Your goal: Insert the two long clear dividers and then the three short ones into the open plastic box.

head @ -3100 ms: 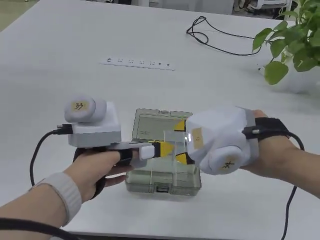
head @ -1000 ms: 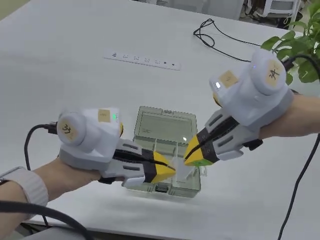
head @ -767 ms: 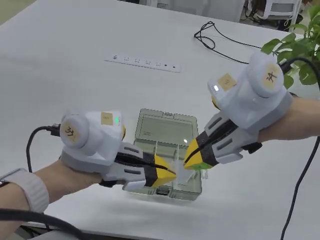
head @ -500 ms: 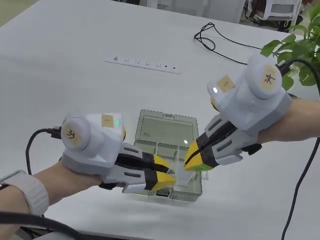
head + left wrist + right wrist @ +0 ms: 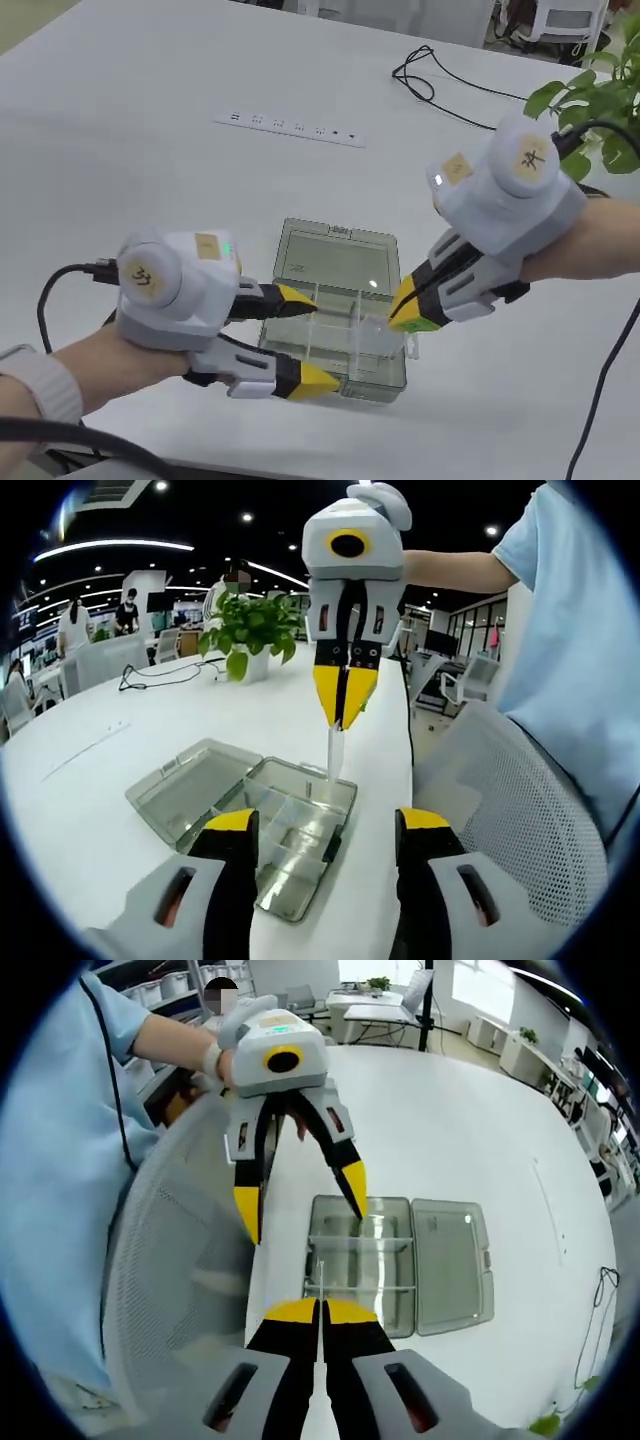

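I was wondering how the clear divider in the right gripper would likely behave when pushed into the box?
The clear divider hangs straight from the right gripper, so it is probably stiff. It looks thin and transparent, so likely light and perhaps slippery between the fingers.

Two grippers, left gripper [image 5: 315, 342] and right gripper [image 5: 405, 319]; one box [image 5: 378, 377]; one held divider [image 5: 335, 753], perhaps two seated dividers [image 5: 360, 1241]. Beyond both grippers: one power strip [image 5: 290, 128]; one cable [image 5: 450, 85]; one plant [image 5: 590, 95].

Clear divider [image 5: 335, 752] faint; plant [image 5: 600, 95] edge-cropped.
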The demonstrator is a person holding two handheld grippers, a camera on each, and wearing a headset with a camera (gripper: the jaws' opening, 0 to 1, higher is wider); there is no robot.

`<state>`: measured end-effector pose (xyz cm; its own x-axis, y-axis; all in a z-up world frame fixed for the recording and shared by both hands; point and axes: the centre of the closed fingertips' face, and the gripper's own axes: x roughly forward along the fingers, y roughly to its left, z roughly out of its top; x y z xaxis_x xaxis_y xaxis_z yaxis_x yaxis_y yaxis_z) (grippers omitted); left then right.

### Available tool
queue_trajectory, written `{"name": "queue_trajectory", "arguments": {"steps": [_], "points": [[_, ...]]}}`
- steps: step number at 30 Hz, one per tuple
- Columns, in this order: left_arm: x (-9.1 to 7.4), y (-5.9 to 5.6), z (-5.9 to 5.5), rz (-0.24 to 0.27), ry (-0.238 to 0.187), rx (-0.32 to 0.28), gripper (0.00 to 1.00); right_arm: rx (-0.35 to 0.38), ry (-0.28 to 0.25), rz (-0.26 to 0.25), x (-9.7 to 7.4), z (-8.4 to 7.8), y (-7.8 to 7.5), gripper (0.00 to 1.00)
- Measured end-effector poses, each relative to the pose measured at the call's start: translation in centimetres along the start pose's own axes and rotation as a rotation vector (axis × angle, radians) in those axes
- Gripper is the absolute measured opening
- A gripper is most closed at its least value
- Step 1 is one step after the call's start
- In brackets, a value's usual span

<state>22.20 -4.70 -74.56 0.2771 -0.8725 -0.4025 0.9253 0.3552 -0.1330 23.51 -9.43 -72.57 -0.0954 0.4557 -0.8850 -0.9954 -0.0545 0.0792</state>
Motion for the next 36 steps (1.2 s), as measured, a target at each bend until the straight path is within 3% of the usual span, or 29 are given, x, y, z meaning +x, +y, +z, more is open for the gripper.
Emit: {"name": "queue_trajectory", "arguments": {"steps": [3,15,23,36], "points": [[-0.3,0.6,-0.4,0.034,0.008,-0.010,0.66,0.013,0.030,-0.032,0.1,-0.6,-0.8,0.02],[-1.8,3.3,-1.8,0.164,0.036,-0.069,0.99,0.052,0.065,-0.065,0.8,-2.0,-2.4,0.02],[-2.8,3.5,-2.5,0.193,0.037,-0.092,1.00,0.057,0.070,-0.067,1.2,-2.2,-2.9,0.02],[-2.9,3.2,-3.1,0.192,0.042,-0.111,0.96,0.050,0.089,-0.058,1.9,-2.6,-3.7,0.02]]}}
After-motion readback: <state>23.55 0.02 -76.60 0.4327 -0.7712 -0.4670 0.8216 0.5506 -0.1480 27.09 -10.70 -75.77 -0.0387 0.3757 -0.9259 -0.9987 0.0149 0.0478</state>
